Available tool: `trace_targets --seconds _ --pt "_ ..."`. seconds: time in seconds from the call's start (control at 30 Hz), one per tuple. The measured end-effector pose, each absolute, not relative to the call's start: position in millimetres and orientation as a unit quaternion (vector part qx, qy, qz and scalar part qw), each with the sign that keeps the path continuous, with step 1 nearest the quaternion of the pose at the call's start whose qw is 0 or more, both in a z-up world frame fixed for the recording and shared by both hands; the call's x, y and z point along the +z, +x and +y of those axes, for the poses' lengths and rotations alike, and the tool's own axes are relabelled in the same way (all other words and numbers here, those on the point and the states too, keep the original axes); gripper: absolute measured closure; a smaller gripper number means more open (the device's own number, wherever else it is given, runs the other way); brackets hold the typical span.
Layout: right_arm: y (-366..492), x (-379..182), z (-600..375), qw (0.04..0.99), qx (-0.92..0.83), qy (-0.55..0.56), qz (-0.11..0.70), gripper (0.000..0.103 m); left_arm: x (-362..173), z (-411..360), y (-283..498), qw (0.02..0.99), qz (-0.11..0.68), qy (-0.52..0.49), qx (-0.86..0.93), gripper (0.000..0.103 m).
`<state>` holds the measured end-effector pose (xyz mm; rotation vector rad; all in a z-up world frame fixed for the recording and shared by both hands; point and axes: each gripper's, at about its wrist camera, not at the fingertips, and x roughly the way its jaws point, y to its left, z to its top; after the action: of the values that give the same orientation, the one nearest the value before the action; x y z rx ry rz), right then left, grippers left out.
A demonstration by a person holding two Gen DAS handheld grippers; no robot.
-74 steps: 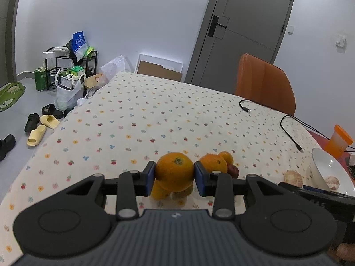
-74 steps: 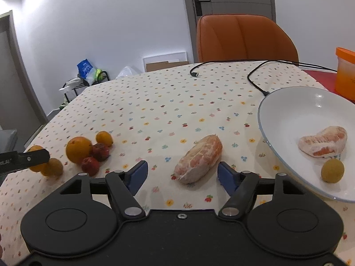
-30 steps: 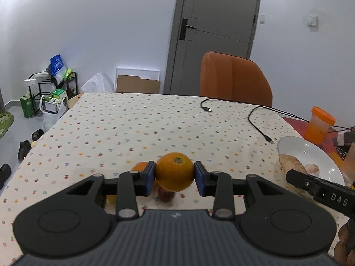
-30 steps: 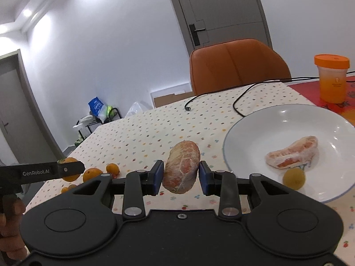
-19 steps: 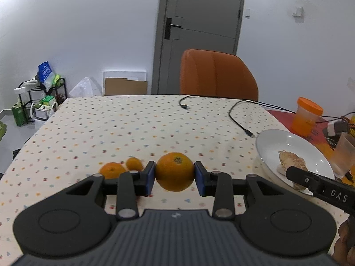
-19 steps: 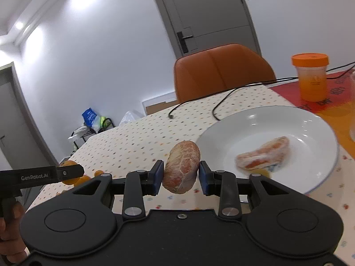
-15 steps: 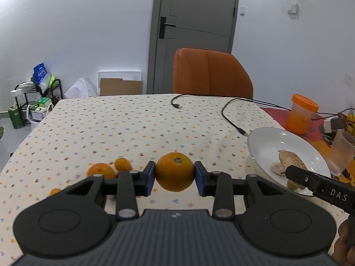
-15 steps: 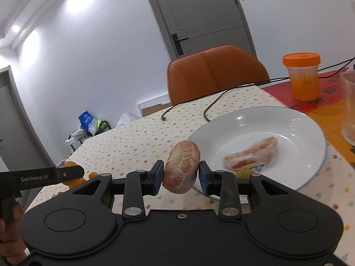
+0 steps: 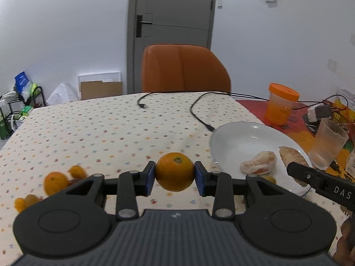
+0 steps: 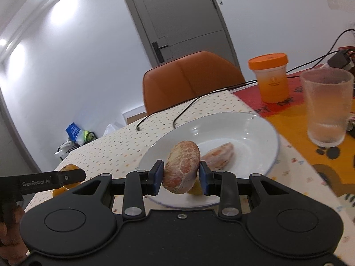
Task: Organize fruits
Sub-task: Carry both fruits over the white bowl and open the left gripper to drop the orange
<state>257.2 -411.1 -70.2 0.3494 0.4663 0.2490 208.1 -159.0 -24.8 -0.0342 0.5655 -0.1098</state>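
Left gripper: its blue pads are squeezing a round orange and holding it up over the dotted tablecloth
Right gripper: its blue pads are pinching a peeled pomelo piece and holding it in the air over the near edge of the white plate
Plate: it is sitting on the right side of the table, holding another pomelo piece and a small yellow fruit
Loose fruit: some oranges and little fruits are lying on the cloth, far to the left of the plate
Behind the plate: an orange jar and a clear cup are standing near it
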Motion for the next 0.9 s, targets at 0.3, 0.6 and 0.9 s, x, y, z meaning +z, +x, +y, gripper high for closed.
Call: trace_targets --seconds 0.3,0.6,0.9 --pt "253 -71 -442 0.953 0.102 0.174 0.225 0.071 -27 -198 220 0.956 0.28 -0.002 -0.089 0.067" --pt "261 -75 -459 0.952 0.1 0.183 0.224 0.071 -31 -221 233 0.953 0.286 0.011 -0.1 0.067" --pt "268 -81 -468 0.949 0.103 0.193 0.226 0.071 -39 -238 245 0.948 0.297 0.015 -0.115 0.067"
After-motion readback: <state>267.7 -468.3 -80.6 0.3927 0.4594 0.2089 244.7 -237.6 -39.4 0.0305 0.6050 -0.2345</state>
